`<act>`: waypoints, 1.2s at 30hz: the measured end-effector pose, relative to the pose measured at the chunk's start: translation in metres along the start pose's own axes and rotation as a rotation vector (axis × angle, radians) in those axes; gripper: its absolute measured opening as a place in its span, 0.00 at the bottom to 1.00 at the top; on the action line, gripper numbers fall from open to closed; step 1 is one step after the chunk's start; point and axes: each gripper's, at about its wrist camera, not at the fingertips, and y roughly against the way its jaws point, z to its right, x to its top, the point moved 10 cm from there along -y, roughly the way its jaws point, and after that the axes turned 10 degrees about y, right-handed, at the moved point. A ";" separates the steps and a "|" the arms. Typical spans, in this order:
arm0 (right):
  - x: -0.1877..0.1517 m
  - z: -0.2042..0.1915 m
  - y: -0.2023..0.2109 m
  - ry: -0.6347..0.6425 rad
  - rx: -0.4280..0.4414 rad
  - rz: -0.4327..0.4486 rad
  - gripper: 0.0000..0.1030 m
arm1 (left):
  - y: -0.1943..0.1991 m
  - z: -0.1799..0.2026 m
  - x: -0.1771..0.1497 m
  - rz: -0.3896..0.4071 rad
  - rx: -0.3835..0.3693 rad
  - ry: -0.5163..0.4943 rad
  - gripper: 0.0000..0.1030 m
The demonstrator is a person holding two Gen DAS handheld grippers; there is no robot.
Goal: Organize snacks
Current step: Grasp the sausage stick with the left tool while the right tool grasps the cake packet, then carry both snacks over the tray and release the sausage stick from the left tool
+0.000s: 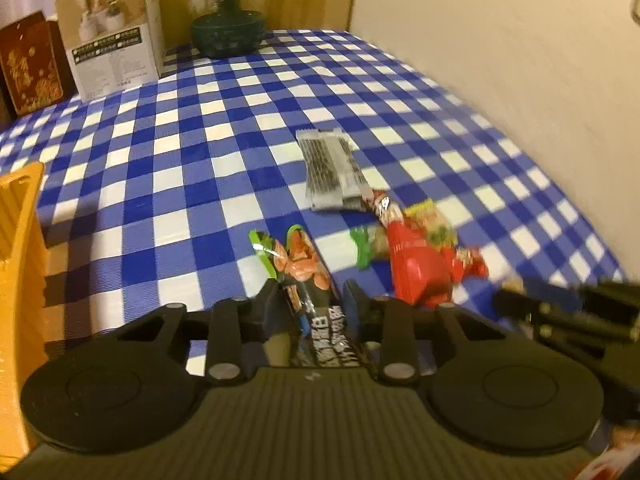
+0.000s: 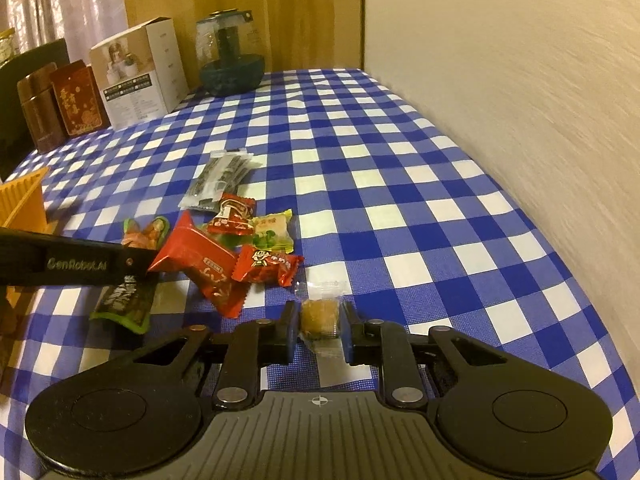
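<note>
My left gripper (image 1: 312, 300) is shut on a long black and green snack packet (image 1: 304, 264) that lies on the blue checked tablecloth (image 1: 180, 160). The right wrist view shows that gripper (image 2: 136, 264) from the side, over the same packet (image 2: 124, 300). My right gripper (image 2: 319, 314) is shut on a small brown sweet in a clear wrapper (image 2: 320, 322), low over the cloth. Between both lie loose snacks: a big red packet (image 2: 200, 258), two small red ones (image 2: 266, 266) (image 2: 232, 214), a yellow-green one (image 2: 272, 232) and a clear pack of dark strips (image 2: 218, 178).
An orange ribbed basket (image 2: 24, 200) stands at the left edge of the table. At the back are a white carton (image 2: 140, 72), brown tins (image 2: 76, 96) and a glass pot with a dark green base (image 2: 230, 56). A pale wall (image 2: 520, 100) runs along the right side.
</note>
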 end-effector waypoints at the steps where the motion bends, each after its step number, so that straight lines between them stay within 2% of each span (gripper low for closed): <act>1: 0.000 -0.001 0.000 0.007 -0.003 0.002 0.21 | 0.002 -0.001 -0.002 -0.001 0.005 -0.009 0.29; 5: 0.000 -0.002 -0.001 0.028 -0.011 0.004 0.21 | 0.006 -0.005 -0.007 0.022 0.011 -0.017 0.29; 8: -0.001 -0.003 -0.001 0.045 -0.021 0.005 0.21 | 0.003 -0.004 -0.009 0.008 0.011 -0.012 0.29; 17: 0.002 -0.003 0.002 0.010 -0.002 0.000 0.20 | 0.012 0.001 -0.009 0.000 0.003 -0.006 0.27; 25: 0.015 -0.008 0.026 -0.013 0.024 0.023 0.20 | 0.042 0.006 -0.005 0.015 -0.028 0.042 0.27; 36: 0.024 -0.019 0.080 -0.034 0.040 0.056 0.20 | 0.101 0.001 -0.018 0.039 -0.043 0.064 0.27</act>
